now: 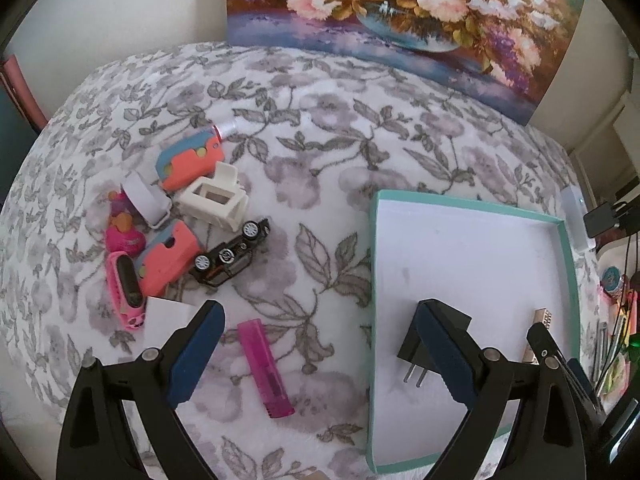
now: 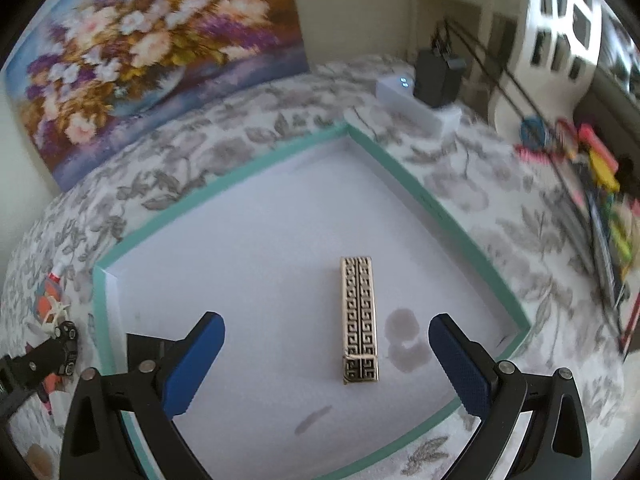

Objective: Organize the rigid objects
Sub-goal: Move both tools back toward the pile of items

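The left gripper [image 1: 320, 336] hung spread wide with nothing pinched, the black plug [image 1: 430, 344] lying in the teal tray [image 1: 374, 280] right by its right finger and the pink lighter [image 1: 266, 368] between its fingers, while the right gripper [image 2: 326, 344] was spread too, the patterned gold bar [image 2: 359, 320] lying loose between its fingers.

Flower painting [image 1: 400, 12] against wall, floral blanket [image 1: 320, 152], white power strip [image 2: 416, 104] with black adapter [image 2: 436, 76]

Fleecy cloth cover [image 1: 320, 128]; matt cardboard tray [image 2: 224, 200]; translucent plastic lighter [image 1: 266, 368].
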`<act>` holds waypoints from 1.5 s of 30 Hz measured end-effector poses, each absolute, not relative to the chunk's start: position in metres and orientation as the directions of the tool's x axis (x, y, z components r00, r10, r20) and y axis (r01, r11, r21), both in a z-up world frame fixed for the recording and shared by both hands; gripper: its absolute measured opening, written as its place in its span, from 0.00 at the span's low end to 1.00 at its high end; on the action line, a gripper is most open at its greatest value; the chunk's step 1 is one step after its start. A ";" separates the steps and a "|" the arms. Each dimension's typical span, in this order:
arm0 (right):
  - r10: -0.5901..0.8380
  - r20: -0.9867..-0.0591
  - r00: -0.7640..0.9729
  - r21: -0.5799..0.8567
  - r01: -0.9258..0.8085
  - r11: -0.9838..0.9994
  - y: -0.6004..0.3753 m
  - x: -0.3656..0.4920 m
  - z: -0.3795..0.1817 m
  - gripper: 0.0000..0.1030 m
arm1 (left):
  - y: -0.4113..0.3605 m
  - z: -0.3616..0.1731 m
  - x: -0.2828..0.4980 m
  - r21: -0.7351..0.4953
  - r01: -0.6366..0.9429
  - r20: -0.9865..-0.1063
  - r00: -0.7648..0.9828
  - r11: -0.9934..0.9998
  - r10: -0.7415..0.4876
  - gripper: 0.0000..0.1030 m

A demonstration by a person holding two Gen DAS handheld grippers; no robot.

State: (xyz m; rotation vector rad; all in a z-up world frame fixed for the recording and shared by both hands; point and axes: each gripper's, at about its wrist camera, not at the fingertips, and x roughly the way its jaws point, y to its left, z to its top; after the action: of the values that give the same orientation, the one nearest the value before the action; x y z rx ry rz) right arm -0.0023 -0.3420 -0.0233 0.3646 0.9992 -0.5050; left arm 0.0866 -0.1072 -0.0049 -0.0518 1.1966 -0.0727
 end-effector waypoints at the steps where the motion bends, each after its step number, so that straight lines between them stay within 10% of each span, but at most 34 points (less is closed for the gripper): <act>1: -0.246 -0.860 0.446 0.046 0.549 0.835 -0.338 -0.001 -0.020 1.00 | -0.105 -0.001 0.085 -0.081 0.028 -0.925 0.371 0.996 -0.086 0.94; 45: -0.175 -0.712 0.680 0.072 0.319 0.945 -0.194 0.027 0.054 1.00 | 0.054 0.049 0.069 -0.114 -0.227 -0.866 0.500 0.967 0.015 0.94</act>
State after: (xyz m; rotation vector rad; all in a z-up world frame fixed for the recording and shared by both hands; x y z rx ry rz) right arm 0.0271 -0.1941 0.0540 0.1968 0.7762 -0.2792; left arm 0.0695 0.0540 0.0485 -0.2247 1.0391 0.1481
